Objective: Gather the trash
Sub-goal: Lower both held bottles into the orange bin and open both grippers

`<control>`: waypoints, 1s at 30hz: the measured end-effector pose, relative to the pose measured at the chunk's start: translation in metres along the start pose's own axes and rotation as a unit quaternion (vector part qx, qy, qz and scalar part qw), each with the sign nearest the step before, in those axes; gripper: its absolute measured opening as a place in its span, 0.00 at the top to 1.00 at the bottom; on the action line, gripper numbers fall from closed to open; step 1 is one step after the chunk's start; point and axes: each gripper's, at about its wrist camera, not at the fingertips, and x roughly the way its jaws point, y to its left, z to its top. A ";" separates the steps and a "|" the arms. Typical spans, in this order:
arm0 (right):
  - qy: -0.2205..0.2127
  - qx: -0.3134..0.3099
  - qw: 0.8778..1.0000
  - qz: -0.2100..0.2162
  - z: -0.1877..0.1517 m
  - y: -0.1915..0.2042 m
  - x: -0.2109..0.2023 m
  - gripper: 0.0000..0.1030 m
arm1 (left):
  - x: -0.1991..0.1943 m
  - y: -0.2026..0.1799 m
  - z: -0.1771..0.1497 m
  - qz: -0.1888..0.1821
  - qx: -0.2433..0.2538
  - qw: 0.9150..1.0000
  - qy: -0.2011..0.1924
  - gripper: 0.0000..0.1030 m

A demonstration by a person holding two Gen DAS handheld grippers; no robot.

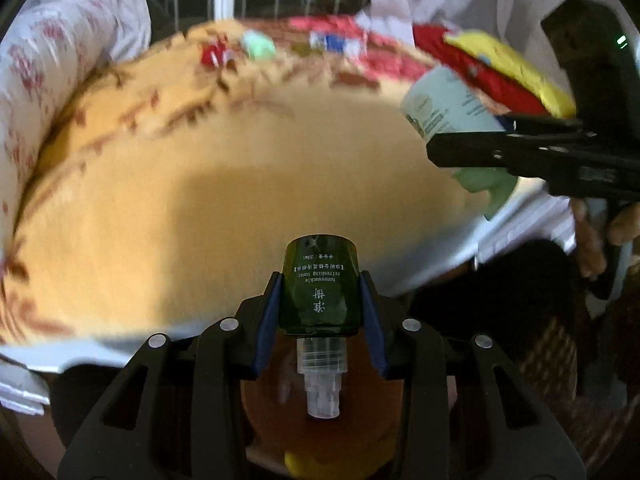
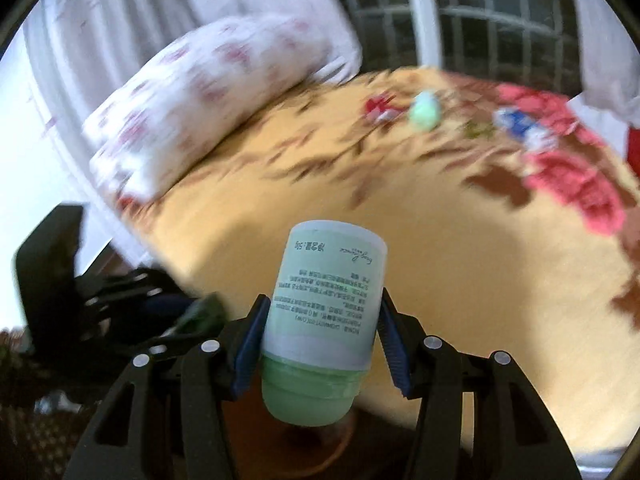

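Left gripper [image 1: 320, 300]: clamped on a small dark green toner bottle [image 1: 319, 284], blue pads on both flanks, its clear nozzle pointing back toward the handle and its flat base facing the bed.

Right gripper [image 2: 322, 316]: closed on a pale green tube [image 2: 326, 300] with a white printed label, green cap toward the handle; it also shows at the right edge of the left view, with a hand [image 1: 600, 236] on its grip.

Where both loads are: in the air over the near edge of the orange bedspread [image 1: 240, 168], neither touching it.

Bin: I think the round brownish shape below the left gripper's fingers is a basket [image 1: 316, 420], with something yellow in it; it is partly hidden, so I can't be sure.

Left to gather: at the far end of the bed, a red wrapper [image 2: 380, 106], a mint-green lump [image 2: 426, 110] just beside it, and a blue-and-white packet [image 2: 520, 124] near the pink blanket [image 2: 572, 160]. All too blurred to name.

Step in hand: looks like carrying both items to the drop.

Doing it well: bring each gripper squarely above the opening before letting go, release one at a time so the grippers don't knock, and keep the grip firm on the smooth bottle until it is over the bin.

Risk: the tube is held near its cap end and could tip as the pads part.
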 end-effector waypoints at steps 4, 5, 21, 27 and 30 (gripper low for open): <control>0.053 -0.006 0.998 0.028 -0.032 0.024 0.027 0.49 | 0.014 0.001 -0.031 -0.003 -0.005 0.999 0.048 0.64; 0.068 -0.004 0.997 0.030 -0.043 0.028 0.037 0.49 | 0.018 0.003 -0.037 -0.004 -0.009 0.998 0.058 0.64; 0.211 0.009 0.977 0.040 -0.114 0.045 0.119 0.30 | 0.059 0.016 -0.071 0.002 -0.029 0.984 0.175 0.38; 0.188 0.009 0.982 0.023 -0.101 0.038 0.106 0.30 | 0.059 0.020 -0.067 0.005 -0.033 0.984 0.177 0.37; 0.163 0.010 0.986 0.023 -0.093 0.033 0.090 0.30 | 0.046 0.021 -0.056 0.005 -0.032 0.988 0.150 0.37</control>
